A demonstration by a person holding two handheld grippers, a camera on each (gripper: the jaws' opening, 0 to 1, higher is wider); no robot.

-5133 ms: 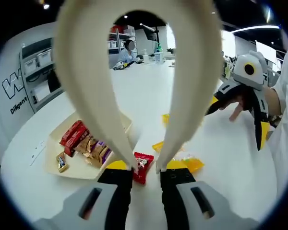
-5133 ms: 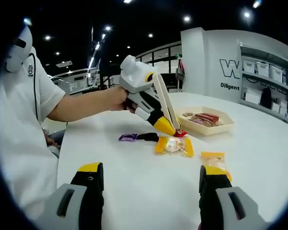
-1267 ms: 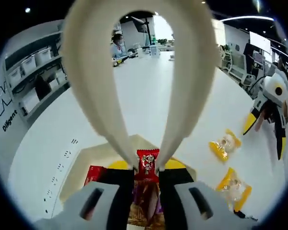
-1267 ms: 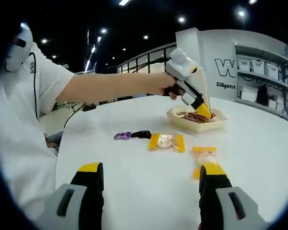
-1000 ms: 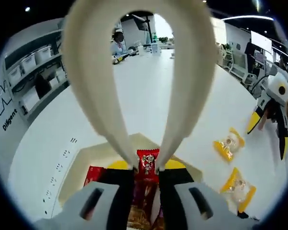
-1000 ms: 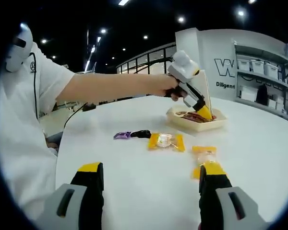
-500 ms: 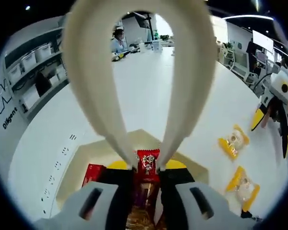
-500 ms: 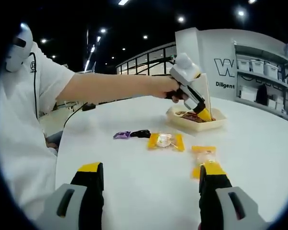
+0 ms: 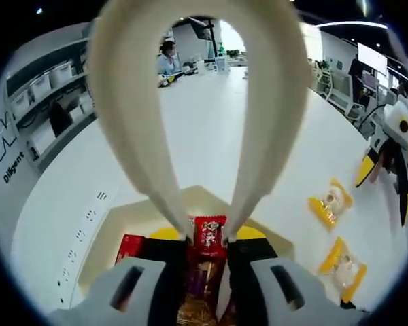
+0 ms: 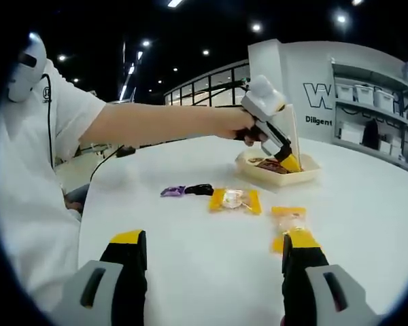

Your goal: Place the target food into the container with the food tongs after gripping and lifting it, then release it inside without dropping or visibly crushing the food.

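Observation:
My left gripper (image 9: 207, 243) is shut on cream food tongs (image 9: 132, 136), whose tips pinch a small red snack packet (image 9: 209, 235). The packet hangs just over the cream tray (image 9: 122, 217), above the red and brown packets lying in it. In the right gripper view the left gripper (image 10: 272, 125) points down into that tray (image 10: 306, 178) at the far side of the white table. My right gripper (image 10: 214, 248) stands open near the table's front with nothing between its jaws. It also appears at the edge of the left gripper view as the right gripper (image 9: 394, 159).
Two yellow packets (image 10: 232, 200) (image 10: 289, 219) lie mid-table, seen also as yellow packets (image 9: 332, 202) (image 9: 343, 261). A purple packet (image 10: 171, 191) and a black packet (image 10: 200, 189) lie to their left. A person's arm and white shirt (image 10: 27, 170) border the table's left side.
The tongs carried the red packet from the table top to over the tray and have sunk slightly closer to it. The right gripper has stayed still and open.

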